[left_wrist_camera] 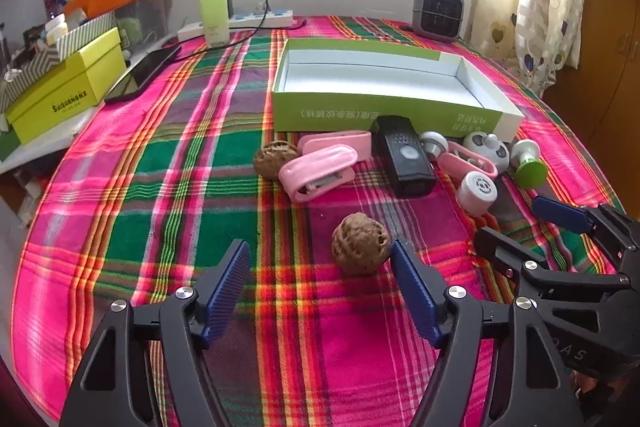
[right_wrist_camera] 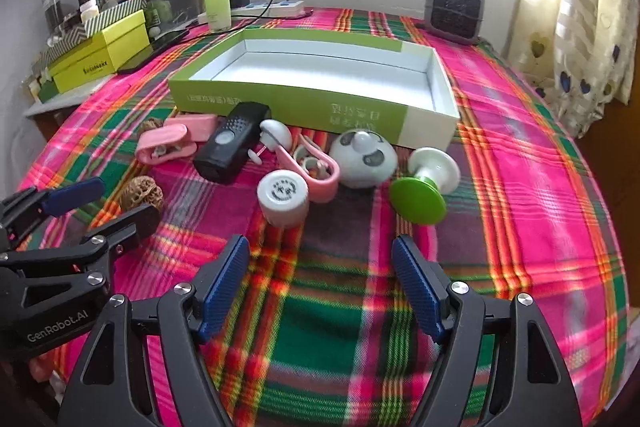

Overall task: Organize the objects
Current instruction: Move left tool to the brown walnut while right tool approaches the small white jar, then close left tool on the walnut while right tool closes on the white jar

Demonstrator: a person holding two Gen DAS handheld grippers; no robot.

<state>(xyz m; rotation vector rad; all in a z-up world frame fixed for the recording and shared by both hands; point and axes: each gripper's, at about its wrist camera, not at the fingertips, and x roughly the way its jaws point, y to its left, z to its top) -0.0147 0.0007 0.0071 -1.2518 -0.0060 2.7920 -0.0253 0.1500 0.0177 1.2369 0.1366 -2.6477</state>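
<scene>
Sorting not begun: green box (left_wrist_camera: 384, 107) mid-frame holds nothing (items lie in a row before it); left gripper (left_wrist_camera: 320, 287) and right gripper (right_wrist_camera: 320, 283) fingers spread, empty, nearest walnut (left_wrist_camera: 360, 247) ungrasped.

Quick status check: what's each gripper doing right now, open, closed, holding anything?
Left gripper: open, holding nothing; the near walnut sits just ahead by its right finger.
Right gripper: open, holding nothing, over bare plaid cloth.
</scene>
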